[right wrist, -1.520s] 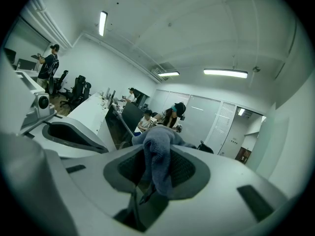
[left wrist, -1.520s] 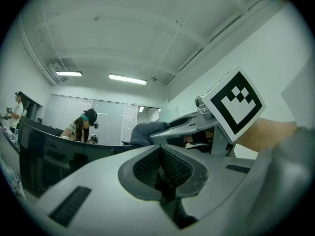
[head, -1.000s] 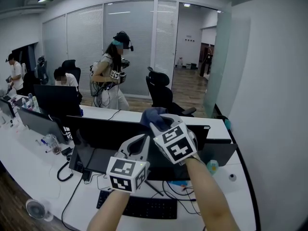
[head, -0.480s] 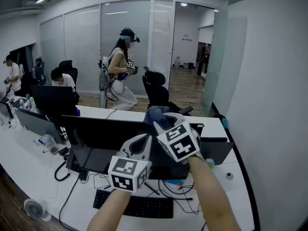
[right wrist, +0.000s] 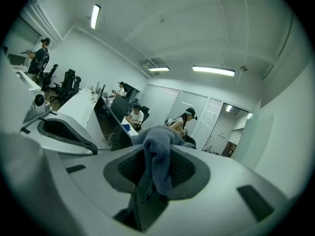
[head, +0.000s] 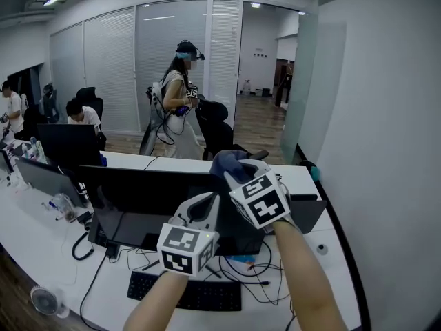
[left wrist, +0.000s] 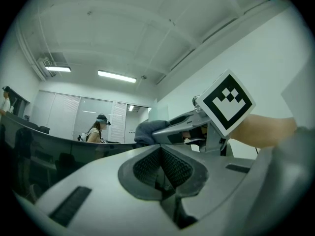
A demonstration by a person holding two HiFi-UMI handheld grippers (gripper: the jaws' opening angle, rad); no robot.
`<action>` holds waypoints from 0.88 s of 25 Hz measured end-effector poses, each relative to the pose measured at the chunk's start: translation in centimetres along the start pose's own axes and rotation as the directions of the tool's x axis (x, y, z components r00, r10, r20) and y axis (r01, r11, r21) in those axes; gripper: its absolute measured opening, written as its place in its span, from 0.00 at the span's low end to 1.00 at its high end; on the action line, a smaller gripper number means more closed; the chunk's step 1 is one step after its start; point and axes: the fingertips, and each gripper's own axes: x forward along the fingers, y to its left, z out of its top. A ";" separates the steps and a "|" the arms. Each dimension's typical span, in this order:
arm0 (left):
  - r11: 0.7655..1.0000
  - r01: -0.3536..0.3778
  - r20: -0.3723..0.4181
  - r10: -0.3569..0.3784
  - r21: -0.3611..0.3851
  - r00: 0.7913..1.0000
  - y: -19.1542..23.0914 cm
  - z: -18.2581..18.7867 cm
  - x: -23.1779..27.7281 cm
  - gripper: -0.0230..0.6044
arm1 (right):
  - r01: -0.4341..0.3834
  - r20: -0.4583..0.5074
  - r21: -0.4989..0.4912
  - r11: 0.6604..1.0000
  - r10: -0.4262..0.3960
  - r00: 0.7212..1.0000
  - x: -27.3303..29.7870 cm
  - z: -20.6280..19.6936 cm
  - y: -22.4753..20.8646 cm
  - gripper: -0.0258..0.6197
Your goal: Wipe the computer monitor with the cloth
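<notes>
- A bunched blue-grey cloth [right wrist: 158,154] is clamped in the right tongs [head: 236,172], with folds spilling over both pads.
- In the head view the cloth sits at the top edge of a dark computer monitor [head: 148,198], toward its right end. Whether it touches the frame cannot be told.
- The person's right forearm [head: 303,281] reaches up from 5 o'clock of the cloth, and the marker cube faces the camera.
- The left tongs [left wrist: 161,167] are pressed together with nothing between them.
- They are held in front of the screen, at about 7 o'clock from the cloth and just beside the right tongs.
- The monitor stands on a long white worktop [head: 41,250].
- A black keyboard [head: 186,294] lies at 6 o'clock from the screen, and loose cables [head: 258,281] trail at 5 o'clock.
- A small fan [head: 47,301] stands at the worktop's near-left edge, at 8 o'clock from the monitor.
- A second monitor [head: 65,143] stands further back, at 10 o'clock.
- Beyond the worktop, at 12 o'clock, a standing person wearing a headset [head: 176,98] holds another pair of grippers, next to a black office chair [head: 219,133].
- A seated person [head: 81,112] is at 10 o'clock, behind the second monitor.
</notes>
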 end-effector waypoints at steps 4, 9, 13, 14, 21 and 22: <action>1.000 0.022 0.004 -0.022 -0.004 1.000 -1.1 0.0 0.5 0.05 | 0.019 -0.009 0.022 1.000 -0.018 1.000 -0.7 -0.8 -1.3 0.23; 0.999 0.042 0.003 -0.042 0.007 0.999 -2.3 0.3 0.9 0.05 | 0.034 -0.024 0.033 0.999 -0.033 0.999 -1.5 -1.6 -2.5 0.23; 0.999 0.048 0.002 -0.048 0.012 0.999 -2.6 0.4 1.1 0.05 | 0.049 -0.031 0.040 0.998 -0.048 0.998 -2.0 -2.0 -3.3 0.23; 0.999 0.050 0.002 -0.050 0.013 0.999 -2.7 0.4 1.2 0.05 | 0.054 -0.032 0.046 0.998 -0.052 0.998 -2.1 -2.2 -3.5 0.23; 0.998 0.067 0.003 -0.067 0.015 0.998 -3.8 0.3 1.6 0.05 | 0.087 -0.051 0.063 0.994 -0.084 0.995 -3.0 -3.2 -5.0 0.23; 0.997 0.070 0.003 -0.070 0.015 0.998 -4.0 0.3 1.8 0.05 | 0.094 -0.054 0.066 0.993 -0.091 0.994 -3.2 -3.4 -5.3 0.23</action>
